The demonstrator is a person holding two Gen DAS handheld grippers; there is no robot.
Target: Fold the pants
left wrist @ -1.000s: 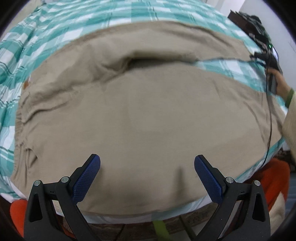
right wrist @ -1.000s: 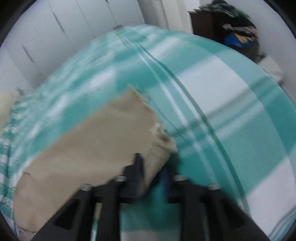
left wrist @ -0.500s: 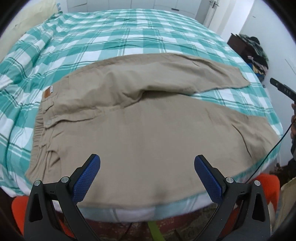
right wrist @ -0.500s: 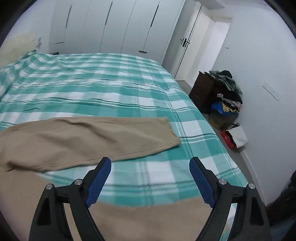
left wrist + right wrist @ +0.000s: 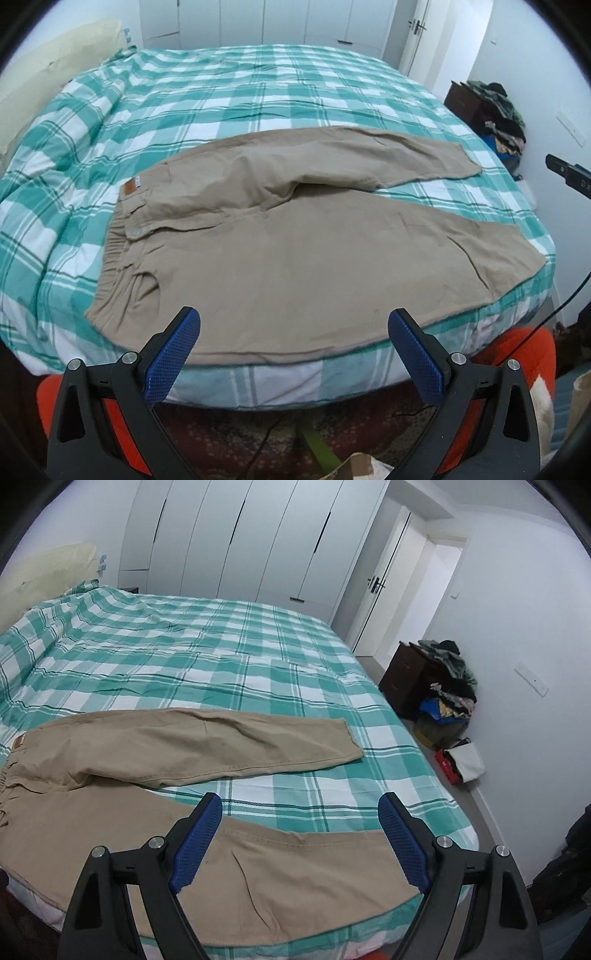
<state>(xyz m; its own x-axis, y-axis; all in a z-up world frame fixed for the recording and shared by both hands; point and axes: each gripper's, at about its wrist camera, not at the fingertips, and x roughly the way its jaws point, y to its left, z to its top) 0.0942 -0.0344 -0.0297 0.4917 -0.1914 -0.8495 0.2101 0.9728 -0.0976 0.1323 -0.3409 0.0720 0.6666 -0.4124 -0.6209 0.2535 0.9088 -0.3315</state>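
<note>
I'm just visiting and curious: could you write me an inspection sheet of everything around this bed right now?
Surface: bed with green-and-white checked cover.
Job's things: tan pants spread flat, unfolded, legs apart, waistband at left.
Clutter: nothing seen on the bed besides the pants.
Grippers: left gripper and right gripper both open, holding nothing, at the near bed edge.
Cables: thin black cable at right.
Surroundings: white wardrobe, dark dresser, clothes pile.

Tan pants (image 5: 295,251), unfolded, flat on bed, legs splayed
</note>
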